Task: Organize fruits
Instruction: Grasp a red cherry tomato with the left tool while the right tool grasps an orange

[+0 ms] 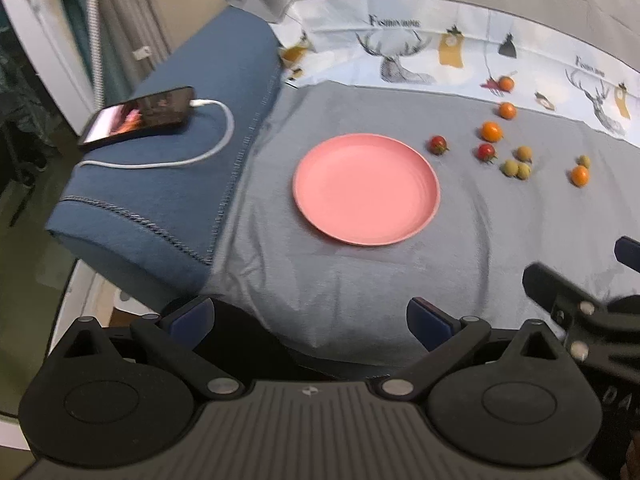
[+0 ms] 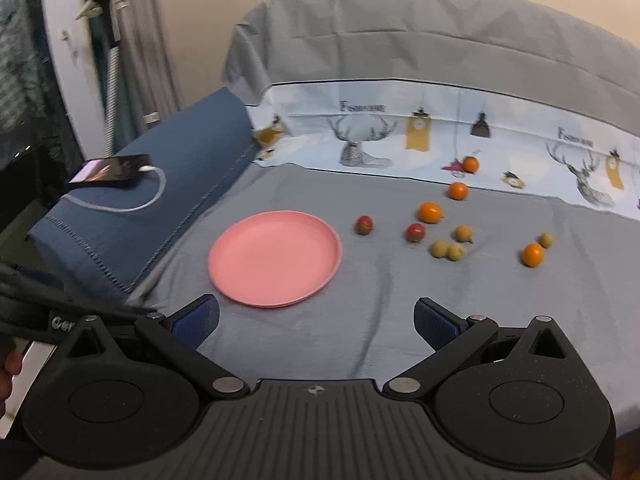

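Black two-finger right gripper [image 1: 576, 280] is cut by the right edge of left wrist view, fingertips smeared w/ blur. Printed word above the deer drawing on white bedsheet [image 2: 362, 107] too blurry to read. Small yellow-green round fruits [image 2: 447, 249]: kind can't tell, too small.

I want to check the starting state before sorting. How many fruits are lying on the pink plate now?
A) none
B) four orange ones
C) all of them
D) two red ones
A: the pink plate is bare in both views, and every fruit, such as the nearest red one, lies on the grey cloth to its right.
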Motion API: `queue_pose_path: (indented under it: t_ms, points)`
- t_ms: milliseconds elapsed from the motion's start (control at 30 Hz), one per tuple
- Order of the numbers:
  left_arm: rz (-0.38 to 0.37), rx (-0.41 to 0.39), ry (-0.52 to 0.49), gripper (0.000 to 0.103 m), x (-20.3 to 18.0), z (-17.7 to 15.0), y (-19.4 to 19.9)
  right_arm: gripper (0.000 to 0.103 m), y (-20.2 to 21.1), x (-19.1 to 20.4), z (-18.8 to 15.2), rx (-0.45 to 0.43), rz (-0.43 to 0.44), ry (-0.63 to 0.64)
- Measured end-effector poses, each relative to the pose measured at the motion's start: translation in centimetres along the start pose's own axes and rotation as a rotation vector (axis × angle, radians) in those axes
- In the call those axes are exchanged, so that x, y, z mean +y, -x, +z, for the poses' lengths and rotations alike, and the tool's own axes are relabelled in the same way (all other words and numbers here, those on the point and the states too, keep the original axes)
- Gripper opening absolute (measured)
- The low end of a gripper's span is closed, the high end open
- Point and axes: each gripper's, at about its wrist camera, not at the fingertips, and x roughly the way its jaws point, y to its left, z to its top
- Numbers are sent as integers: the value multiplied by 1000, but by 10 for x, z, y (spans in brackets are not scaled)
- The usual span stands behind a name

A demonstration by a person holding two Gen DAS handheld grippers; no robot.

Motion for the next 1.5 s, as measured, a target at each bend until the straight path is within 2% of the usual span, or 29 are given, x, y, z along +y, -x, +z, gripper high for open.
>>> queue_pose_path:
  t_ms: [100,333,567,633,733,867,1033,1200,1267,1367,1433,1500]
  points:
    - [-35,20,-15,103,-10,8,-11,103,-9,-16,0,-4,-42,-49]
    - [-60,23,-59,103,-45,40,-36,103,-37,-66,-6,11,-158,-164]
    - [-135,30,-26,103,-86,89,-75,103,-66,-129,-10,0,-301,-250]
    - [-148,35,-32,103,-101,104,-91,102,-79,-152,-9,0,-353,-280]
    - [-188,91,-29,103,-122,130,-125,103,-107,-187,-5,-2,-425,-329]
    - [-174,132,7,103,-145,166,-174,102,-154,-225,6,-15,-504,-387]
    - [-144,154,-28,103,-173,201,-225,102,-221,-258,18,12,-546,-387]
    - [-117,190,-41,103,-191,215,-276,102,-272,-283,16,53,-558,-383]
    - [-105,200,-47,103,-194,215,-292,102,-278,-280,10,-2,-582,-334]
    - [-90,234,-48,103,-193,212,-314,102,-279,-281,9,-12,-583,-351]
    - [-106,209,-11,103,-187,210,-314,102,-280,-281,8,-21,-583,-346]
    - [-99,207,-22,103,-187,209,-314,102,-280,-280,7,-27,-589,-342]
